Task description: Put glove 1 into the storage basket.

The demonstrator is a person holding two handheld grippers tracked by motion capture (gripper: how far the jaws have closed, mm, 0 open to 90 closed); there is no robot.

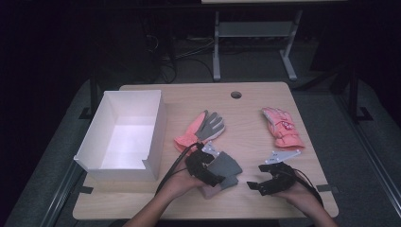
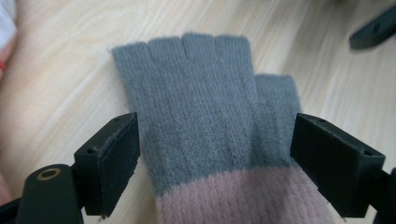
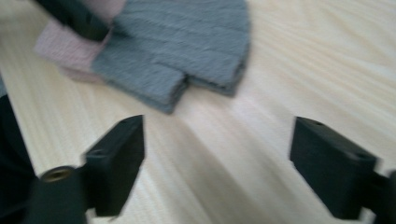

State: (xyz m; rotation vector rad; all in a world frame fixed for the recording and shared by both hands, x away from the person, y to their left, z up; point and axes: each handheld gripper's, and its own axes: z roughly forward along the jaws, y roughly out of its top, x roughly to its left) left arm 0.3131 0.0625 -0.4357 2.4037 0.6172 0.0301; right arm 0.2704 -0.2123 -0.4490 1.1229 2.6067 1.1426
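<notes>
From the high view, the knit glove (image 1: 226, 166), grey at the finger end and pink at the cuff, lies flat on the tabletop (image 1: 250, 132) near the person's edge. Its cuff points toward the person and its short fingers point away and to the right. The left tool (image 1: 208, 166) sits right over the cuff end, so it is the nearer of the two. The right tool (image 1: 259, 186) hangs to the right of the glove, apart from it. A white box (image 1: 124, 135) stands to the left, and two other gloves, a grey-and-coral one (image 1: 201, 129) and a pink one (image 1: 282, 127), lie farther back.

In the left gripper view, the knit glove (image 2: 210, 126) runs straight out ahead along the tool's line. The left tool (image 2: 215, 161) stands wide, one jaw either side of the glove where grey meets pink. The pads look just clear of the cloth, so it appears to grip nothing.

In the right gripper view, which is blurred, the right tool (image 3: 217, 165) is wide apart with bare wood between its jaws. The knit glove (image 3: 182, 51) lies ahead and to the left, fingers toward this tool.
</notes>
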